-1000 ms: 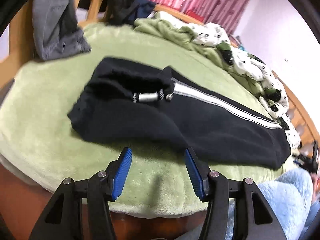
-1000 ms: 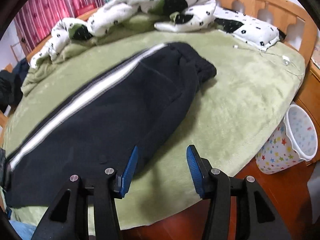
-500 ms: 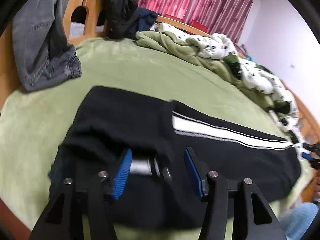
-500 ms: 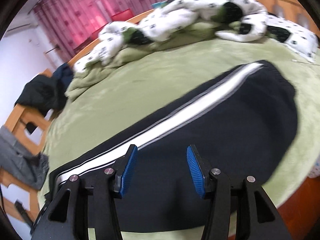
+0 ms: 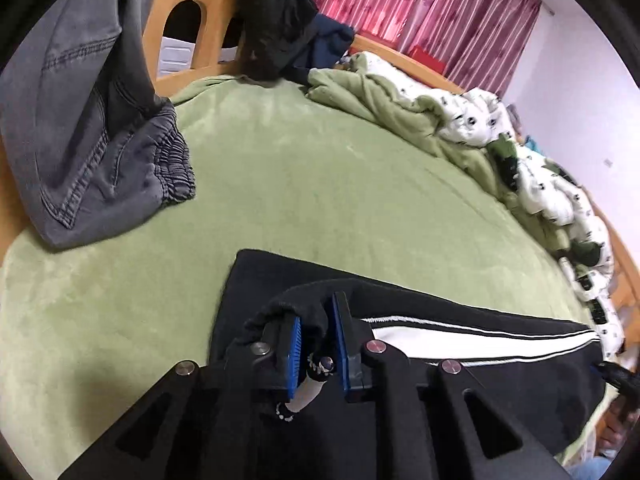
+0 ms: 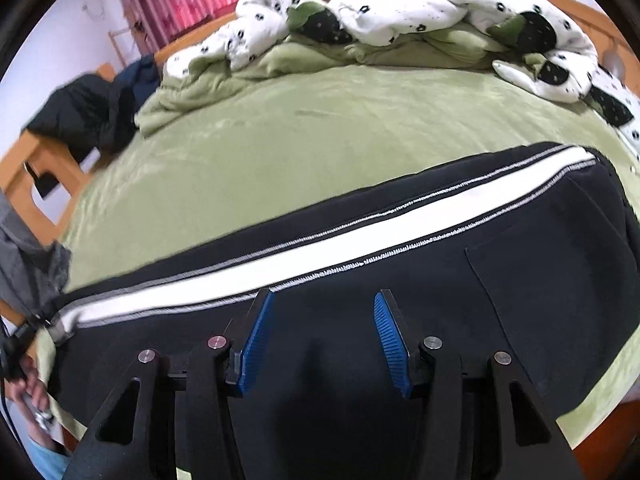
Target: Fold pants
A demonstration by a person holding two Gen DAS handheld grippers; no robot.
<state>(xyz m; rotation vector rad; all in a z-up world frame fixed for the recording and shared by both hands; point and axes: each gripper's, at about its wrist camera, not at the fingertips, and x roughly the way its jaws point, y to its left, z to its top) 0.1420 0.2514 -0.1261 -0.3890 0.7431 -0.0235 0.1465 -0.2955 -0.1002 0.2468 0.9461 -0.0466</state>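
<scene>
Here, a wide bed (image 5: 320, 184) under a plush, short-pile green blanket fills both views; wooden bed frame (image 5: 192, 28) in pale orange-brown, arched cut-outs in its end board. Pink-red striped curtains (image 5: 420, 4) hang beyond the bed's far edge; a white wall (image 5: 580, 92) stands beside them.

No readable writing or brand mark anywhere.

On the bed:
- Black pants (image 6: 400, 280), fleece-like knit, lie flat along the bed's near edge. A broad white side stripe (image 6: 280, 268) with thin grey-white stitched borders runs their length. A pocket seam shows near their right end.
- White quilt (image 6: 400, 4) with small black motifs and green lining is bunched along the bed's far side, soft and lumpy.
- Grey denim garment (image 5: 92, 128), with contrast stitching and an elastic-gathered hem, drapes over the bed's end board onto the blanket.
- Dark clothes (image 5: 276, 16) are heaped on the frame at the far corner.

Grippers:
- Left gripper (image 5: 316, 344): ribbed blue pads drawn close, pinching a raised fold of the pants' black fabric at the left end. A drawstring (image 5: 308, 388) with a white tip and metal bead hangs between the fingers.
- Right gripper (image 6: 324, 336): blue pads spread wide, nothing between them, poised over the black fabric below the stripe; contact with the cloth cannot be judged.
</scene>
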